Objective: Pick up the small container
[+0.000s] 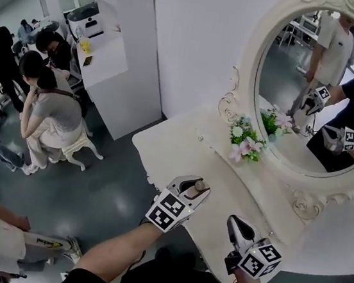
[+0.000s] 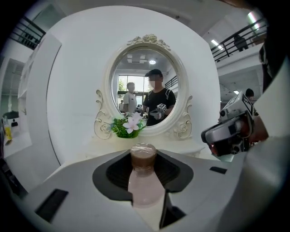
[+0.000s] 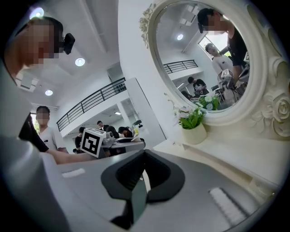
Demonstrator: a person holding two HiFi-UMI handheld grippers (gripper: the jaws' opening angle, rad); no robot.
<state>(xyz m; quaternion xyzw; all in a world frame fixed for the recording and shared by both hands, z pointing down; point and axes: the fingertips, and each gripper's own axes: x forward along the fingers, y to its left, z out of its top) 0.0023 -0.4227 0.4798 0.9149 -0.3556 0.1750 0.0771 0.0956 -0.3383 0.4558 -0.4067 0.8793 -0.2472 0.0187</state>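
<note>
So the pickup looks basically done. The left gripper [image 1: 191, 192] has its jaws clamped partway on the small container [image 2: 144, 179], a pinkish little bottle with a brown cap. The bottle lies along the jaws with the cap pointing at the mirror [image 1: 313, 91], so I'd say it's already off the dressing table [image 1: 183, 146], up over the front edge. I can't see its base in the head view though, so I can't be fully sure it's clear. The right gripper [image 1: 237, 224] is just hanging beside it near the front edge, jaws pretty much together with nothing in them. The flower pot [image 1: 246, 143] at the back by the mirror is well apart from all this. All that's left is maybe lifting it higher and keeping the grip steady.
</note>
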